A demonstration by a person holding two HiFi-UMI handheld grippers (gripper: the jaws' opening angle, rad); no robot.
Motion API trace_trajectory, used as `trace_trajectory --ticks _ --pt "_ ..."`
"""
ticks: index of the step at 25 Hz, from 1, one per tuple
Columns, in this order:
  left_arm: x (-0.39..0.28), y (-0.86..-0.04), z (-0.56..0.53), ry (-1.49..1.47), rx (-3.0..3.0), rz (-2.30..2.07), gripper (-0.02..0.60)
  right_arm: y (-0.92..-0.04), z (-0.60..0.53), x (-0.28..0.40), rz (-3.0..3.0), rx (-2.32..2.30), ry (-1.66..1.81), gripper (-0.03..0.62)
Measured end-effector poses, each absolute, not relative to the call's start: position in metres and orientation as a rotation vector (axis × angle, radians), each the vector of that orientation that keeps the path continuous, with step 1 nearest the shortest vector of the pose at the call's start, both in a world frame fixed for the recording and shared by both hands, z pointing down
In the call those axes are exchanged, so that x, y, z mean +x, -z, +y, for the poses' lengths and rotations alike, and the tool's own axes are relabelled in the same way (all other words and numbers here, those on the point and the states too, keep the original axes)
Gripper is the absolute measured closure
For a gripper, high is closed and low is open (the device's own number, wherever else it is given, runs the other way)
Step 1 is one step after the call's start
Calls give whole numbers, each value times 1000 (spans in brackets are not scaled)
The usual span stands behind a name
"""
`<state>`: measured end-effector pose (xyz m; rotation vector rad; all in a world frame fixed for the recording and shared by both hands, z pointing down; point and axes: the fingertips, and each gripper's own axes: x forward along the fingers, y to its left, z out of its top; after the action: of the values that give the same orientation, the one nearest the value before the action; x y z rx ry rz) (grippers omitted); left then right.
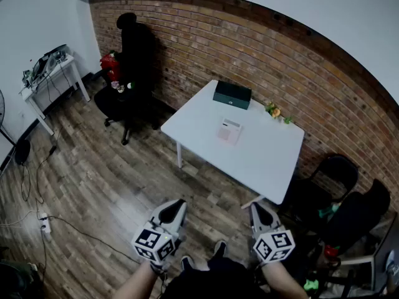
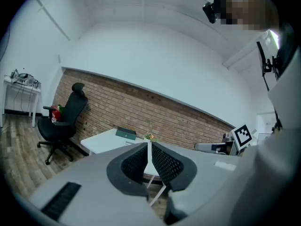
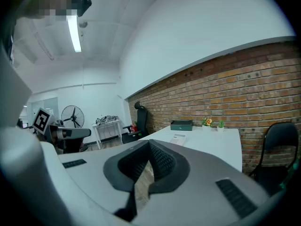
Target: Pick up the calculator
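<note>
The calculator (image 1: 229,130), a pale flat slab, lies near the middle of the white table (image 1: 262,161); in the right gripper view the calculator (image 3: 178,136) shows small on the tabletop. Both grippers are held low in front of the person, well short of the table and over the wooden floor. My left gripper (image 1: 177,204) is shut with nothing between its jaws, and my right gripper (image 1: 255,207) is likewise shut and empty. Seen in its own view, the left gripper (image 2: 149,146) points toward the table, and so does the right gripper (image 3: 149,146).
A dark green box (image 1: 232,94) and small flowers (image 1: 274,111) sit at the table's far edge by the brick wall. A black office chair (image 1: 128,73) stands left of the table, black chairs (image 1: 336,179) to its right. A white side desk (image 1: 53,73) and floor cables (image 1: 37,185) are at left.
</note>
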<state>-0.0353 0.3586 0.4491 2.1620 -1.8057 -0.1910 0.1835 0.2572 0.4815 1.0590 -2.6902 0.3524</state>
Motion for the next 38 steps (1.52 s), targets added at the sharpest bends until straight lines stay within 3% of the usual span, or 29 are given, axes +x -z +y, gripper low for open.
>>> trace_trajectory --ticks 18,19,21,23,26,38 --pt "51 -422 338 181 2147 -1858 552 -467 232 260 -2771 1053 -409 589" --pt "52 -416 335 184 2143 -1892 544 -464 225 265 -2769 1066 -411 589" --pt "54 -404 328 183 2128 -1950 412 -455 210 277 -2774 1093 -401 588" --pt "62 -395 325 179 2117 -1981 376 -442 200 289 -2798 1103 -390 500" --pt "74 -384 321 163 2104 -2020 373 -427 187 301 -2843 1090 -376 476" --pt "79 -399 312 98 1956 -2157 373 -455 148 303 -2887 915 -467 484"
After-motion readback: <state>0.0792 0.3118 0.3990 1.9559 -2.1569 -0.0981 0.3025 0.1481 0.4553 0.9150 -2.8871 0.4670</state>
